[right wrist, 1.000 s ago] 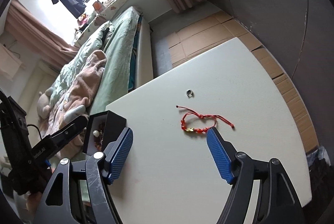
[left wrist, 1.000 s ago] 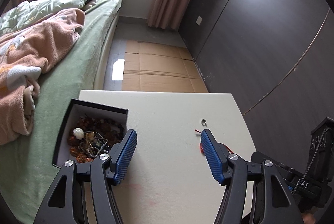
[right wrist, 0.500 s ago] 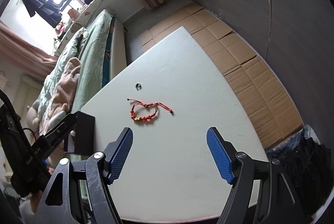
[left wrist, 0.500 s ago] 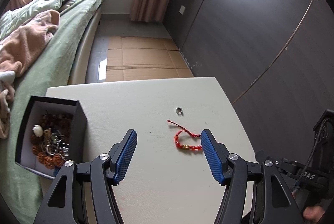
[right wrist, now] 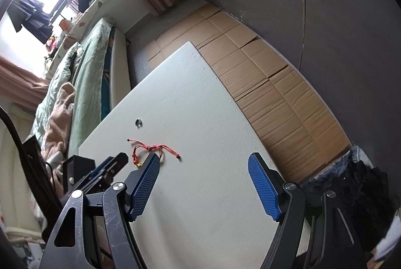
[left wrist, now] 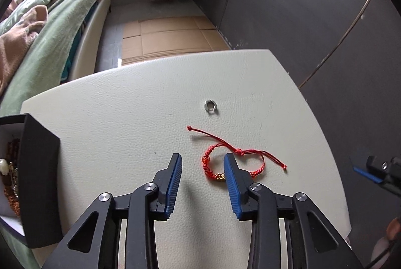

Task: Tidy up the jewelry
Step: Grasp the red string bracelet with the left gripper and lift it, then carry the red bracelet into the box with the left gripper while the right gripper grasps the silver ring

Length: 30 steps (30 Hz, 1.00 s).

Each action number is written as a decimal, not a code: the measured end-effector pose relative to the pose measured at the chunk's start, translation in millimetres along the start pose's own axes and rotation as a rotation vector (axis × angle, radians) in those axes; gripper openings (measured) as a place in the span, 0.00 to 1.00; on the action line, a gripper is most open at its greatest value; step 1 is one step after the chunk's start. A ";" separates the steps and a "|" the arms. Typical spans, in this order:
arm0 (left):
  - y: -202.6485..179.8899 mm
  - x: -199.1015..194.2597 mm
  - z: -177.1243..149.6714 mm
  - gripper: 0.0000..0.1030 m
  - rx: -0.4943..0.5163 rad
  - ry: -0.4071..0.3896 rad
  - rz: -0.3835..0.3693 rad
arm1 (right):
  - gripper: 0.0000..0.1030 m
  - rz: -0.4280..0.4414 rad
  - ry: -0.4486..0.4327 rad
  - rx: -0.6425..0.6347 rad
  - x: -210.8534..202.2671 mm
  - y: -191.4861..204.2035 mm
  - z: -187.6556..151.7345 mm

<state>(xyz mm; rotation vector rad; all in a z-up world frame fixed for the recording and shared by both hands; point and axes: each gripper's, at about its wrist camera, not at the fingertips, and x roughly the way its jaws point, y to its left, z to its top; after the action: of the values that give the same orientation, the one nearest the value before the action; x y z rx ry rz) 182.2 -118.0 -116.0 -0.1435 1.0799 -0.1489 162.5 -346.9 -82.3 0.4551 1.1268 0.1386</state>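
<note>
Left hand-held gripper [left wrist: 202, 166] half open, empty, above the limp, light red cord bracelet [left wrist: 233, 163] lying flat on the counter [left wrist: 125, 113]; likeliest hold, the beaded near-left arc.

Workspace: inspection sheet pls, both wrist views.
Surface: white table, textured top, bare apart from the jewelry.
Job's things: red bracelet with gold bead, lying flat; silver ring beyond it, apart; black jewelry box at left edge, open, holding beads.
Clutter: nothing seen.
Grippers: left gripper open, low over the bracelet, nothing held; right gripper open, empty.
Cables: black cable, left edge of right view.
Surroundings: bed, cardboard on floor, dark wall, curtain.
</note>
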 end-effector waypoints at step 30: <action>93.5 -80.4 34.8 0.07 -0.168 -0.179 -0.121 | 0.45 -0.006 0.056 -0.148 68.4 90.9 22.8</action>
<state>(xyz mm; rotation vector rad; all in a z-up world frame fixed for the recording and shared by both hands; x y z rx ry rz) 180.5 -9.5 -48.0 -0.3674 0.9044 -0.1514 223.3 -248.7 -93.5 0.3176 1.1643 0.2288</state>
